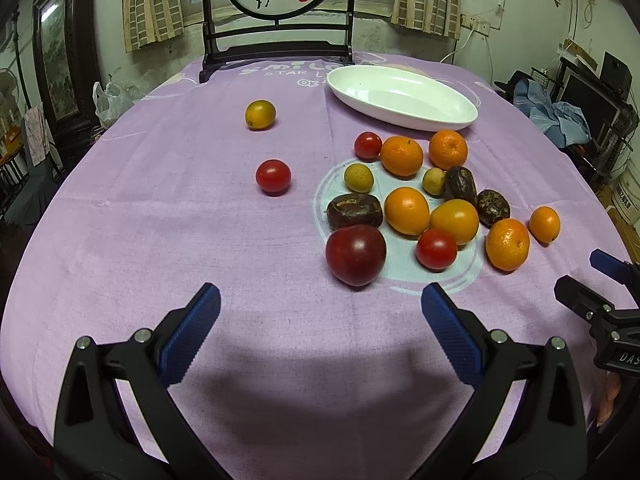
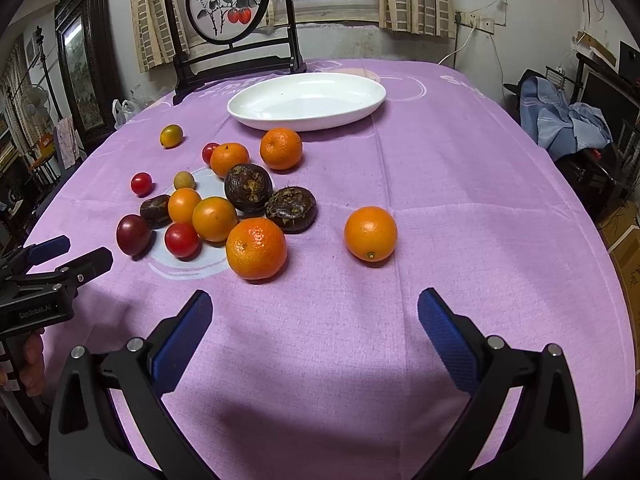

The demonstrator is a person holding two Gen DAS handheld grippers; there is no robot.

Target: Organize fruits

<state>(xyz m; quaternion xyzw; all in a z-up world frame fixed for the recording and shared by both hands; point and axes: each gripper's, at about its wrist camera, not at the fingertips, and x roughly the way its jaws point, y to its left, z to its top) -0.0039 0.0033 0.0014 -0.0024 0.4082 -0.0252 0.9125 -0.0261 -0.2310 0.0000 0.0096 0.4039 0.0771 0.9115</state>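
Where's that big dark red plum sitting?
In the left wrist view, the dark red plum lies on the purple tablecloth, nearest the camera, beside a small red cherry tomato.

"GenRobot.AI" on left gripper (image 2: 70, 254), "STAR" on tablecloth (image 1: 240, 240)

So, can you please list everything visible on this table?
White oval dish: one, white, far side.
Bumpy mandarins: three, orange, in cluster.
Smooth kumquats: three, orange, one apart right.
Cherry tomatoes: three, red, one apart left.
Round plum: one, dark red, cluster's near edge.
Wrinkled bulbs: three, dark brown, in cluster.
Small pale fruits: two, yellow-green, in cluster.
Yellow-green citrus: one, alone, far left.
Purple tablecloth: one, under everything.
Left claw: black, blue pads, open.
Right claw: same, open.
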